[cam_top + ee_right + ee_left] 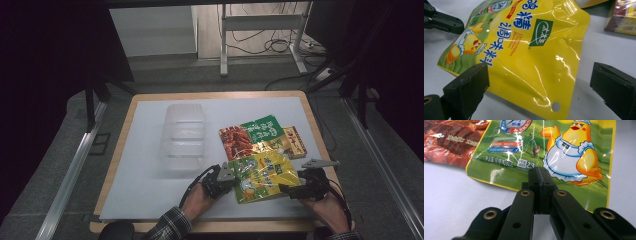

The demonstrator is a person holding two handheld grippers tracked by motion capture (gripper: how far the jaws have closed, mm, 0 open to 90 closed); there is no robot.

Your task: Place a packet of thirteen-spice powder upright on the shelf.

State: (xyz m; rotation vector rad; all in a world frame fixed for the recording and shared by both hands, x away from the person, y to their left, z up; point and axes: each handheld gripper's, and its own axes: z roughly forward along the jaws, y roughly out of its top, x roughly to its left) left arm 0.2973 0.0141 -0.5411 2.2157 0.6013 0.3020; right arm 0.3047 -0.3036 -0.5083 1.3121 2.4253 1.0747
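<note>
A yellow-green pouch with a cartoon chicken [260,175] lies flat on the white mat near the front edge. My left gripper [231,176] is at its left side. In the left gripper view its jaws are shut, tips [539,173] over the pouch's green edge [574,157], with nothing visible between them. My right gripper [295,184] is at the pouch's right side. It stands wide open [539,75], one jaw on each side of the pouch's yellow corner [531,50] with the punched hole.
A red and green snack pouch [247,137] lies just behind the chicken pouch, partly under it. A yellow and red box [296,142] sits at the right. A clear plastic container [184,137] stands left of centre on the white mat [150,185].
</note>
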